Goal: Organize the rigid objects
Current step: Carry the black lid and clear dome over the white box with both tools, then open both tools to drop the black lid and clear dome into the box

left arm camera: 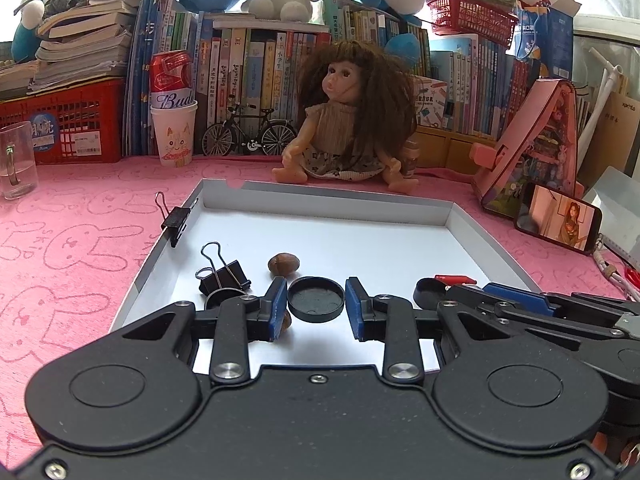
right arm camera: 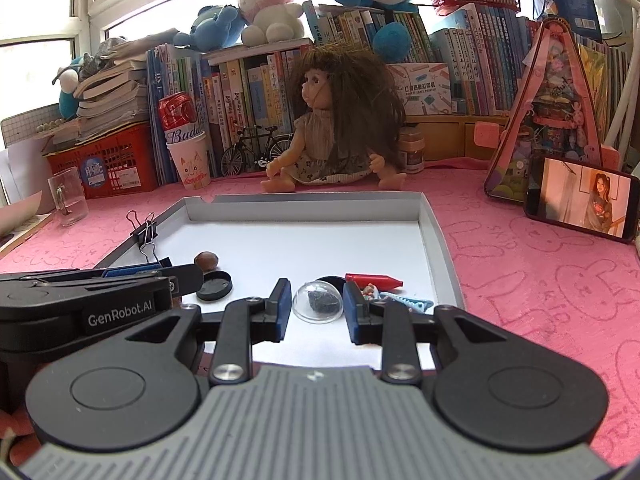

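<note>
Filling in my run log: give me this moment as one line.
left claw: around black lid, contact unclear | right claw: around clear dome, contact unclear | both in white tray

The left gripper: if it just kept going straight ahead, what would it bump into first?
Most likely the black round lid, lying flat on the white tray right between the left gripper's blue pads. They do not seem to press it, though depth is hard to judge.

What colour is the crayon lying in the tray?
Red. The crayon shows best in the right wrist view, near the tray's right wall.
</note>
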A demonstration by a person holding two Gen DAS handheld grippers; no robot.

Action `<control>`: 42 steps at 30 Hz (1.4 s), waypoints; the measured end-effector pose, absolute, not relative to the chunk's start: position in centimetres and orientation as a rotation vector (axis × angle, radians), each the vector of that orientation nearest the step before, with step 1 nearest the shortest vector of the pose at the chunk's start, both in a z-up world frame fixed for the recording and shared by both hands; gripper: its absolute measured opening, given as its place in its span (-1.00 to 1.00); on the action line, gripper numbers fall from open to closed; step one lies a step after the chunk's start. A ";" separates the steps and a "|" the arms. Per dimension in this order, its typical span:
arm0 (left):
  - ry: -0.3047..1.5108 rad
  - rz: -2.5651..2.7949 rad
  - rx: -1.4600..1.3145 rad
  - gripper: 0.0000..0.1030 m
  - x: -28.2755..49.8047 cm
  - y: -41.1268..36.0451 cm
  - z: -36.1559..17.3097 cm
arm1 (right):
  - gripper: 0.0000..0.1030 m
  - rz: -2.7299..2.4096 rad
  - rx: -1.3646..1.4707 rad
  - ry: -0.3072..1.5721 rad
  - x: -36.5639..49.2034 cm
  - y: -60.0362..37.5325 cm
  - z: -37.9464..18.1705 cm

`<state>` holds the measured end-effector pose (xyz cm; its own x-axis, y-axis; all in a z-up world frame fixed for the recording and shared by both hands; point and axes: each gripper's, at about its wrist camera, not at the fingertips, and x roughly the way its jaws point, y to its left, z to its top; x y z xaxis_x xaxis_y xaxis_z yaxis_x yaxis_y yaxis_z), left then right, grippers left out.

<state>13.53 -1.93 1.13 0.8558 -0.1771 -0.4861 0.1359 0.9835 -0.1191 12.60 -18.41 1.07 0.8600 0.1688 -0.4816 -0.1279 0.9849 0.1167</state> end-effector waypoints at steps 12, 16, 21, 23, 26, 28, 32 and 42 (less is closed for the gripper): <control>0.531 -0.159 -0.069 -0.42 14.3 -2.3 0.7 | -0.33 0.152 0.111 0.598 14.2 -18.5 0.3; 0.530 -0.158 -0.066 -0.42 14.5 -2.4 0.7 | -0.34 0.145 0.122 0.625 14.7 -18.7 0.1; 0.542 -0.170 -0.059 -0.42 15.2 -2.5 0.6 | -0.31 0.142 0.126 0.658 15.3 -18.7 -0.1; 0.552 -0.173 -0.042 -0.42 16.0 -2.5 0.7 | -0.31 0.141 0.117 0.666 15.6 -18.7 0.0; 0.581 -0.165 -0.049 -0.42 17.2 -2.2 0.9 | -0.31 0.140 0.121 0.678 16.1 -18.8 0.2; 0.583 -0.169 -0.054 -0.42 17.7 -2.1 1.0 | -0.30 0.137 0.129 0.684 16.4 -18.9 0.2; 0.593 -0.164 -0.061 -0.42 18.4 -2.0 0.9 | -0.28 0.135 0.126 0.693 16.8 -18.9 0.1; 0.615 -0.155 -0.059 -0.42 18.9 -2.2 0.4 | -0.27 0.138 0.114 0.695 17.2 -18.6 0.1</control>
<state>18.93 -2.23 0.39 0.8057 -0.1626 -0.5695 0.1273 0.9867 -0.1016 17.18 -18.57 0.07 0.7596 0.1646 -0.6292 -0.0884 0.9846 0.1508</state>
